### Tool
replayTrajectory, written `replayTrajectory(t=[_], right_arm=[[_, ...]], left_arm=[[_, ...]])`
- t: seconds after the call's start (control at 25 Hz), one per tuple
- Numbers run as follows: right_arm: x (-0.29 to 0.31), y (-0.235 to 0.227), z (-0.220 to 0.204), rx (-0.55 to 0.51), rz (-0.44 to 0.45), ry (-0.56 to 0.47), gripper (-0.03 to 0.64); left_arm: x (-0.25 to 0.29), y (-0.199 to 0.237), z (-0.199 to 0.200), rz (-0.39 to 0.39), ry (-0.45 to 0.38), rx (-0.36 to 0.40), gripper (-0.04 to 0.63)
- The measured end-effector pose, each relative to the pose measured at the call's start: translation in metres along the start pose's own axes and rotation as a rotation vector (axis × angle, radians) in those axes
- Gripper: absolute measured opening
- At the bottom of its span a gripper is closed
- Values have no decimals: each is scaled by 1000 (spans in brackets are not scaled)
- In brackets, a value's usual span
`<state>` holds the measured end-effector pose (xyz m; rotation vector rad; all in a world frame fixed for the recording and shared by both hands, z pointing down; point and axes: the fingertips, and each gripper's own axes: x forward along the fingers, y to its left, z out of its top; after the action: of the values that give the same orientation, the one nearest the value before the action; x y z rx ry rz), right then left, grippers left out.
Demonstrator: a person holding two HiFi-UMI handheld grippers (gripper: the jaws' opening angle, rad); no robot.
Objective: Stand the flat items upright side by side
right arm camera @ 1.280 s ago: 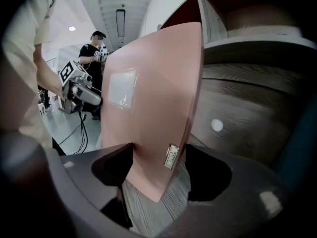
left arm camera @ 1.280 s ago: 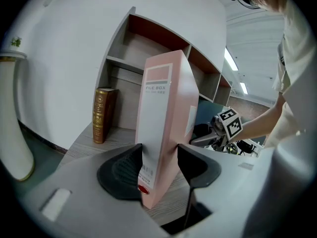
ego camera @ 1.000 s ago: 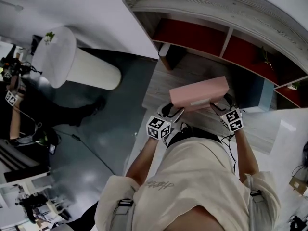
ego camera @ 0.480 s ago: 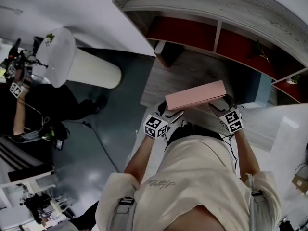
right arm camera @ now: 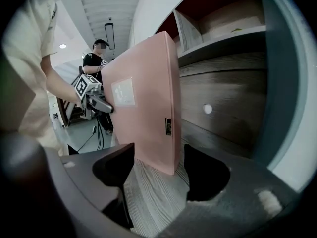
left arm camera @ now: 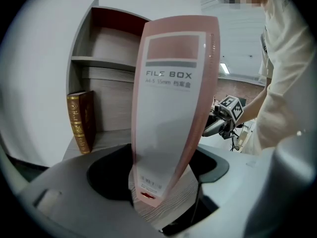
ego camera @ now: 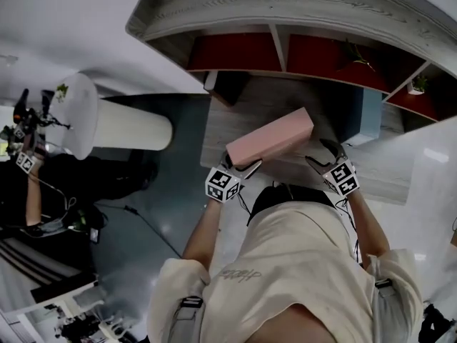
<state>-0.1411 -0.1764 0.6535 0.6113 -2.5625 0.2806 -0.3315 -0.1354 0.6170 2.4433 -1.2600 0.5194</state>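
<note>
The pink file box (ego camera: 270,138) stands on edge on the grey wood-grain table (ego camera: 371,181), under a shelf (ego camera: 285,13) with red-backed compartments, and dark floor (ego camera: 143,213) lies off to my left. My left tool (ego camera: 243,166) is closing around the box's spine without pressing it. My right tool (ego camera: 321,156) gapes wide at the other end, clear of the box.
</note>
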Motion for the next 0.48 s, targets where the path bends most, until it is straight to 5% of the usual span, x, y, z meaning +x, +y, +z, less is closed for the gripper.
replayTrajectory(t=[0.48], right_arm=[[-52,21,-33,169,-228,-28,273]], left_arm=[[16,-20,1,80,-54,10,347]])
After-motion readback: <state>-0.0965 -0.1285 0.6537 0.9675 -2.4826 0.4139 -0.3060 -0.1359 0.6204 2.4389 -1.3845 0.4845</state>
